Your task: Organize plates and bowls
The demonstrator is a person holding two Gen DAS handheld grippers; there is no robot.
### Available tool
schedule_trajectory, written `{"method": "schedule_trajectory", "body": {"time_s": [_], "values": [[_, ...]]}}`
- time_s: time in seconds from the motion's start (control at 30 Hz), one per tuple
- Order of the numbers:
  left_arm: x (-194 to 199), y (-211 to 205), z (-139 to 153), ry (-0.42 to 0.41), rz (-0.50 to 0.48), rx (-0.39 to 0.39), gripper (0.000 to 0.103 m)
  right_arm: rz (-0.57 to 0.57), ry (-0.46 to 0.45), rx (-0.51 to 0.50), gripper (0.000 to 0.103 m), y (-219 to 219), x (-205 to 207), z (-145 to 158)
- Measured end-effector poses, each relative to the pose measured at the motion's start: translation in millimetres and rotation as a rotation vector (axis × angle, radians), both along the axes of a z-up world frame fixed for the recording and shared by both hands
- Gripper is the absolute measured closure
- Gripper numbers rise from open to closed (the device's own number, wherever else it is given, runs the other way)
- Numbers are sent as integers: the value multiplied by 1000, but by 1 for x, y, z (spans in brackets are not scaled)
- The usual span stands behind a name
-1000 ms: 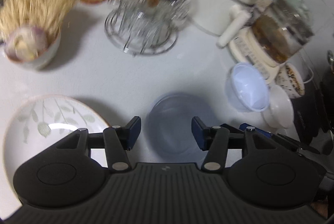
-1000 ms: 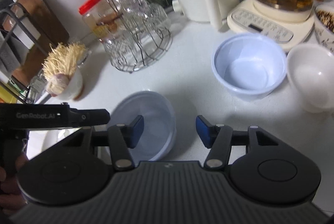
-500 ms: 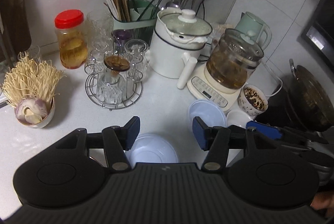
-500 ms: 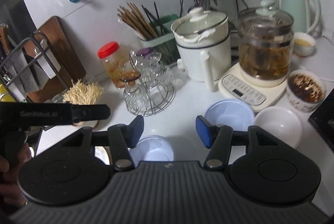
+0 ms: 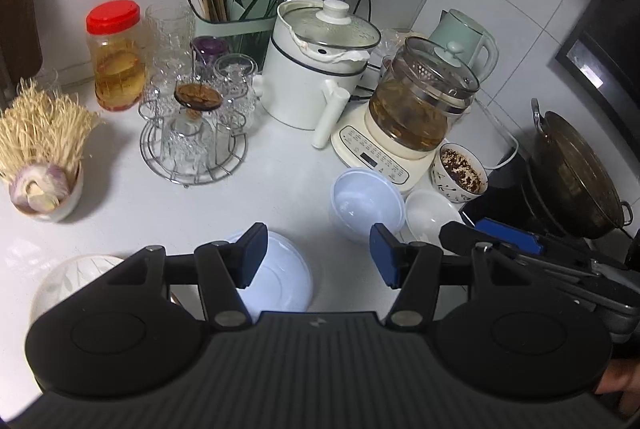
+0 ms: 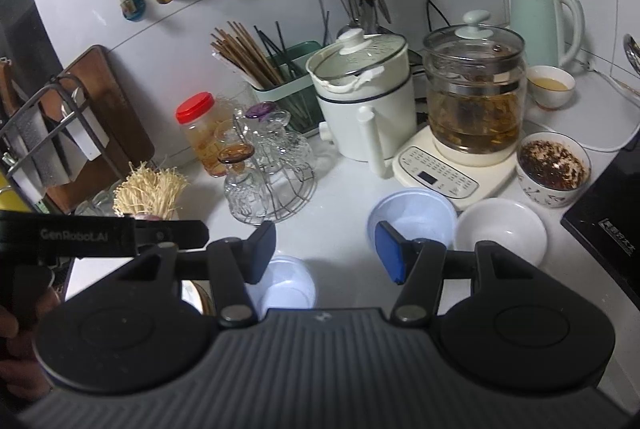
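Left wrist view: left gripper (image 5: 316, 255) hangs open and empty over the counter, its body hiding part of the pale blue lid (image 5: 280, 281) and leaf-patterned plate (image 5: 72, 275). Right wrist view: right gripper (image 6: 325, 253), open and empty, overlaps the blue bowl (image 6: 416, 215) beside a white bowl (image 6: 502, 229).

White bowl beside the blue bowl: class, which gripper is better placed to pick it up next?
Probably the right gripper: the white bowl lies just ahead on its side, its jaws open and empty. The left gripper sits farther off, over the lid.
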State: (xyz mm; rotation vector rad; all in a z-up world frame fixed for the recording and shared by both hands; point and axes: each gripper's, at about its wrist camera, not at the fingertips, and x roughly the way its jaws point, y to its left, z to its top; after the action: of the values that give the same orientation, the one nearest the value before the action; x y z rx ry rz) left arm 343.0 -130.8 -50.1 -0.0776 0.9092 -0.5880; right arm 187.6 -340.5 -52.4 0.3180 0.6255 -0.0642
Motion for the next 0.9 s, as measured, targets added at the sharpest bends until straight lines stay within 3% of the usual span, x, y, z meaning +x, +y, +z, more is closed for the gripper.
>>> {"method": "schedule_trajectory", "body": {"time_s": [0.63,0.9], "values": [[-31,-66,-21,47,167,69,36,160,110,33,45,-52,-14,-36],[-9,-77,-33,73,166,99,36,142,173,113,50,-59,8,-52]]}}
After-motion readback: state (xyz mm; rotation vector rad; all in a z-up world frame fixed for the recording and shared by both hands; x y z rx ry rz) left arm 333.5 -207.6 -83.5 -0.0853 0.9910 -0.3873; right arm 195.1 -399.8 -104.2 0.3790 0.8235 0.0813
